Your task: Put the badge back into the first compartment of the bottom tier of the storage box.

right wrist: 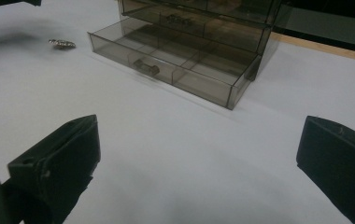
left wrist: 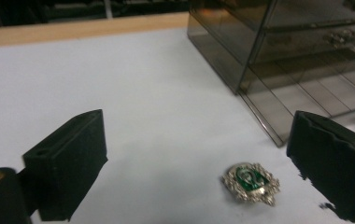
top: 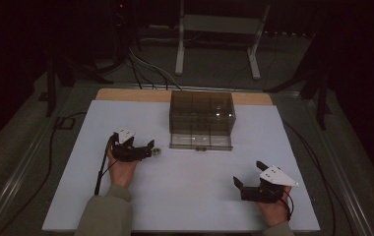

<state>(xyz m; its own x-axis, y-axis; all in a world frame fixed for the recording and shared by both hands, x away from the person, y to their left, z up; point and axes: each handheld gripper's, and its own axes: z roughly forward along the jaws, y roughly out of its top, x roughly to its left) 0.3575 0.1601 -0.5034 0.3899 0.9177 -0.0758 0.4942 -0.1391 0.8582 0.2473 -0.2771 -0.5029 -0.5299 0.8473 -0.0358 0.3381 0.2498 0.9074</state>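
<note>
Brooch [left wrist: 251, 183] is what it's all about here, a little silver-edged thing with a green middle, lying flat on the white table [top: 77, 196] just left of the drawer box [top: 202, 118]. Going left to right: the left gripper [top: 151, 147] sits right on top of the spot, jaws spread wide with the brooch between them but not touched yet. In the left gripper view it lies nearer the right-hand jaw than the other one, so it's a bit off-centre. Next over is the smoky see-through box, standing toward the far side of the table with its bottom drawer [right wrist: 175, 65] pulled out toward the person, dividers visible inside, and I can't make out anything in that drawer from here. Something small seems to sit in an upper drawer but it's too murky to call. Far right, the right gripper [top: 248, 181] hangs over bare table near the front edge, jaws spread too, nothing between them, well apart from the box. My read is we're at the pick-up step, just before the pinch. Next move probably needs the left gripper nudged so the brooch sits mid-gap, then lowered till the pads reach its edges, since it's thin and flat and could easily skid away. After that I'd guess it goes into the open drawer.
</note>
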